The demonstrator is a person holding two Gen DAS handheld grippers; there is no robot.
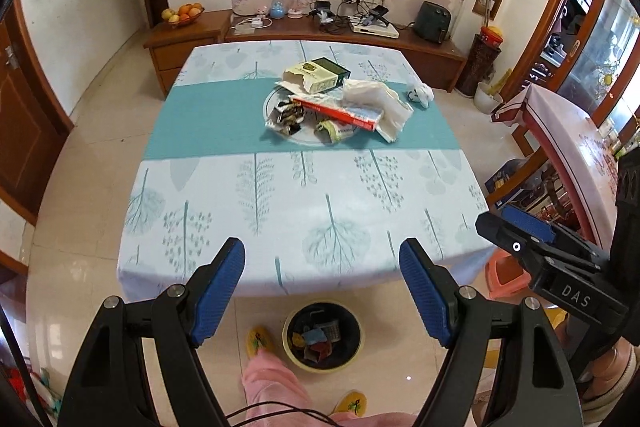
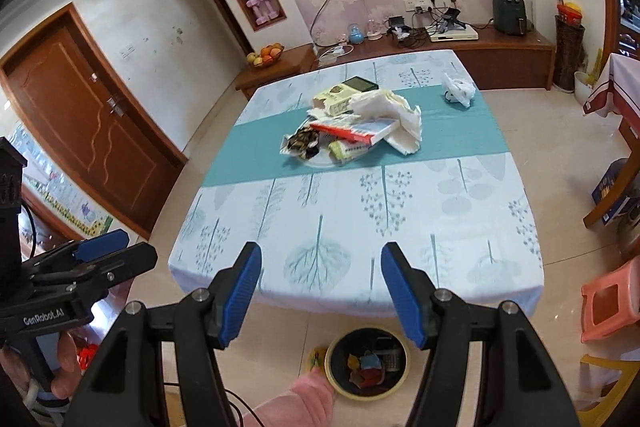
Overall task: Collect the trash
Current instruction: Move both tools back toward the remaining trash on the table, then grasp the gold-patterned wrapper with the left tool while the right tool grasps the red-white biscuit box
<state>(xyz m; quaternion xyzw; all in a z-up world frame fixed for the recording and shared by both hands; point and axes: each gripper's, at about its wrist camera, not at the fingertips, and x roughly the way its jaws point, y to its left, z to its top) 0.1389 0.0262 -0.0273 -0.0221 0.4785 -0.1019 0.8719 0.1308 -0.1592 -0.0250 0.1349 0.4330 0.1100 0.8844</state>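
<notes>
A pile of trash lies on a glass plate [image 1: 272, 99] in the middle of the table [image 1: 304, 211]: a torn green and cream carton [image 1: 316, 75], a red-edged box [image 1: 340, 111], crumpled white paper [image 1: 384, 103], dark wrappers [image 1: 288, 115] and a small green packet [image 1: 334, 130]. A crumpled white wad [image 1: 421, 95] lies apart at the right. The same pile [image 2: 356, 123] and wad [image 2: 460, 89] show in the right wrist view. A yellow-rimmed bin [image 1: 323, 339] [image 2: 368, 361] holding some trash stands on the floor below the near table edge. My left gripper [image 1: 322, 291] and right gripper [image 2: 320, 291] are open and empty, above the near edge.
A pink plastic stool [image 2: 610, 301] stands at the right of the table. A wooden TV cabinet [image 1: 304, 35] runs behind it, with a fruit bowl [image 1: 182, 15]. A second table [image 1: 568, 123] stands at the far right. The person's pink-clad legs and slippers [image 1: 260, 341] are by the bin.
</notes>
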